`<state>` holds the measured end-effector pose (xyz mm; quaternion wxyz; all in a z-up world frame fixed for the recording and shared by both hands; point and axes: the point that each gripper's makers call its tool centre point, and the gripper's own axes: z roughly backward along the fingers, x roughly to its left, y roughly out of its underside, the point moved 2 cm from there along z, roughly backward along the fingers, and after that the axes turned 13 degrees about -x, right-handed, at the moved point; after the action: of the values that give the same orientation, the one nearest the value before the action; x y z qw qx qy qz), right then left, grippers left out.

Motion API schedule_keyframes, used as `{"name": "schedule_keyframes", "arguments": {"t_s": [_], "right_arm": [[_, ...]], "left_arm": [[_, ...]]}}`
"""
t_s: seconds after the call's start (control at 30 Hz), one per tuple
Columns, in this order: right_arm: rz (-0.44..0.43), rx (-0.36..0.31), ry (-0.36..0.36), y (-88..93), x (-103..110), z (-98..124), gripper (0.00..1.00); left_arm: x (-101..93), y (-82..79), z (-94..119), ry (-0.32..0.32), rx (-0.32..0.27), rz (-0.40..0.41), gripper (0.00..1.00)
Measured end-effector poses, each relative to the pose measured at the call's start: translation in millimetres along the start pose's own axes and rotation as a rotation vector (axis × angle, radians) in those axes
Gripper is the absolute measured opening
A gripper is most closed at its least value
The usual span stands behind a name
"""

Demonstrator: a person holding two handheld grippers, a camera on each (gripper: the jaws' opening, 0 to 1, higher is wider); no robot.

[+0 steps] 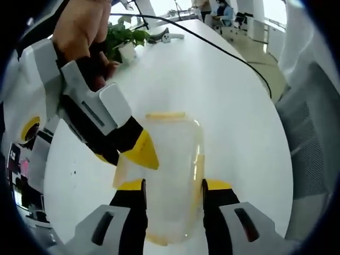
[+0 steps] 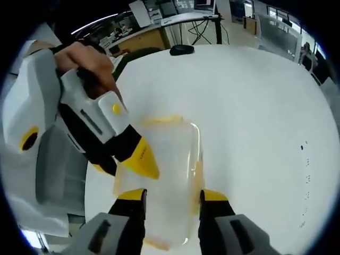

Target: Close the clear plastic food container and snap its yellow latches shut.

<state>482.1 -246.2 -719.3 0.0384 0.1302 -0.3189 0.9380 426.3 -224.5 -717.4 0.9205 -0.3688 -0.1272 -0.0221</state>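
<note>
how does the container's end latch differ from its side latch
The end latch shows as a broad strip across the container's short edge; the side latch as a thin one along a long edge. The end latch lies clear of the left claw; the side latch sits beside one jaw. Both are yellow.

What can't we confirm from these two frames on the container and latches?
- Left gripper view: the other gripper covers the clear container's near-left edge; any latch there is hidden.
- Right gripper view: the container's side latch is a pale blur; snapped or not, cannot tell.
- Both views: lid seating unreadable through clear plastic; own jaws hide the container's lower corners.
</note>
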Motion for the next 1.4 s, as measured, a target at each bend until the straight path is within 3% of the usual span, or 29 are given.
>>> {"name": "schedule_keyframes", "arguments": {"t_s": [0.27, 0.33, 0.4, 0.53, 0.77, 1.07, 1.4], "right_arm": [[-0.039, -0.035, 0.032, -0.9, 1.5, 0.9, 0.39], [-0.004, -0.017, 0.039, 0.1, 2.8, 2.3, 0.41], [0.001, -0.006, 0.047, 0.5, 2.5, 3.9, 0.44], [0.016, -0.035, 0.068, -4.3, 2.9, 9.4, 0.47], [0.01, -0.062, 0.069, -6.2, 10.2, 12.4, 0.54], [0.065, -0.007, 0.082, 5.1, 21.3, 14.7, 0.57], [0.096, 0.002, 0.102, 9.2, 31.1, 18.5, 0.63]], "left_arm": [[-0.4, -1.0, 0.7, -0.008, -0.017, -0.016, 0.4], [-0.4, -4.5, 0.9, -0.009, -0.026, 0.042, 0.38], [-5.2, -15.3, 2.8, 0.031, -0.083, 0.069, 0.34], [-4.8, -13.9, 5.6, 0.036, -0.058, 0.035, 0.47], [-2.6, -11.8, 13.4, 0.058, -0.041, 0.024, 0.48], [4.7, -5.5, 19.6, 0.068, -0.015, 0.012, 0.56], [12.7, 9.7, 20.7, 0.083, 0.034, 0.015, 0.6]]}}
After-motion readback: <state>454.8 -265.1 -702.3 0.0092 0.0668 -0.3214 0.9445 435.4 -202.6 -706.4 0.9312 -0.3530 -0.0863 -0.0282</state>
